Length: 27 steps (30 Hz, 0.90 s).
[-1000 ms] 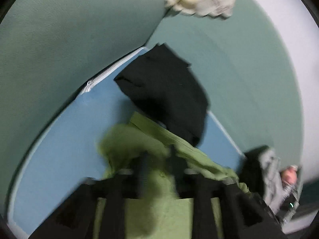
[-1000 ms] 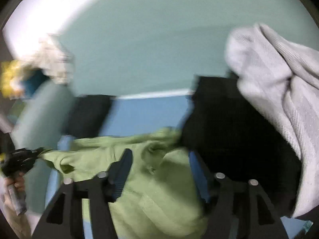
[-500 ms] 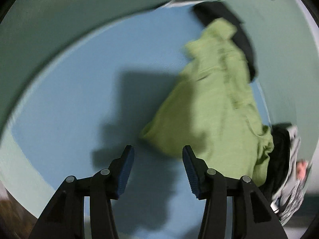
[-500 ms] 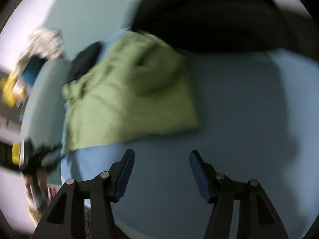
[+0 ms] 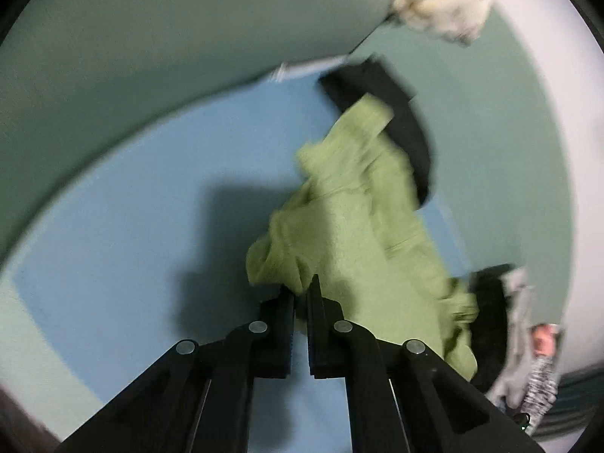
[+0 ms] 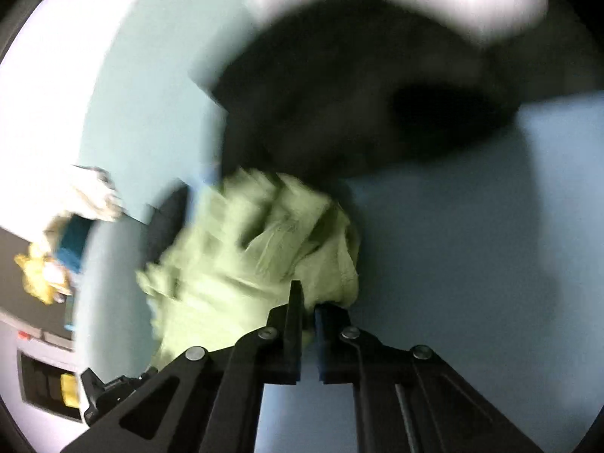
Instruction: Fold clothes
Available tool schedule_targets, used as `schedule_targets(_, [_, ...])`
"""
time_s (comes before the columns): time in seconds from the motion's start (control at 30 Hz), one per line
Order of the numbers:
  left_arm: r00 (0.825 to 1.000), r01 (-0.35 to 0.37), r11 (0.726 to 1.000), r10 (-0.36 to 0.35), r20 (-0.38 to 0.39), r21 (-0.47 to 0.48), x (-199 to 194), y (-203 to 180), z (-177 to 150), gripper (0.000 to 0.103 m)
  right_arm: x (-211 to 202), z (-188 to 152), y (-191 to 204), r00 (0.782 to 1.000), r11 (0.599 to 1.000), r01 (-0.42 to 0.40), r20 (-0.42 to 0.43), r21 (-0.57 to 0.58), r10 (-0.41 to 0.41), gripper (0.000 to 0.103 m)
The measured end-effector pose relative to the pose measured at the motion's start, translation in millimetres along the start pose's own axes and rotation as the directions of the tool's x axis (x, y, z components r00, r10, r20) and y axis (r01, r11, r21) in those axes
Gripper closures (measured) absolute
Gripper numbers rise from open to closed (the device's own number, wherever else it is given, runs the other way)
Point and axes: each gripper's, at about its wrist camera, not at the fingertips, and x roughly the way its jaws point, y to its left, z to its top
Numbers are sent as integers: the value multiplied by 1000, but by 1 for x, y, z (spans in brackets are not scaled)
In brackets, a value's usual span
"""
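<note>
We found the left gripper clamped on an edge of the green garment, which lay crumpled on the blue mat. The right gripper was likewise clamped on the green garment, beside a black garment.
</note>
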Motion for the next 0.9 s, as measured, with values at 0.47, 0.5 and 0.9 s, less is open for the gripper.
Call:
schedule_targets(0.47, [962, 242, 961, -256, 93, 136, -141, -37, -6, 98, -160, -23, 52, 975, 953, -136, 132, -269, 177, 98])
schedule_targets(0.5, [957, 252, 956, -269, 108, 150, -148, -46, -2, 98, -165, -15, 61, 970, 946, -133, 159, -297, 186, 98])
schedule_targets(0.9, [902, 224, 918, -322, 287, 328, -190, -134, 56, 98, -202, 33, 177, 908, 829, -89, 298, -551, 296, 98])
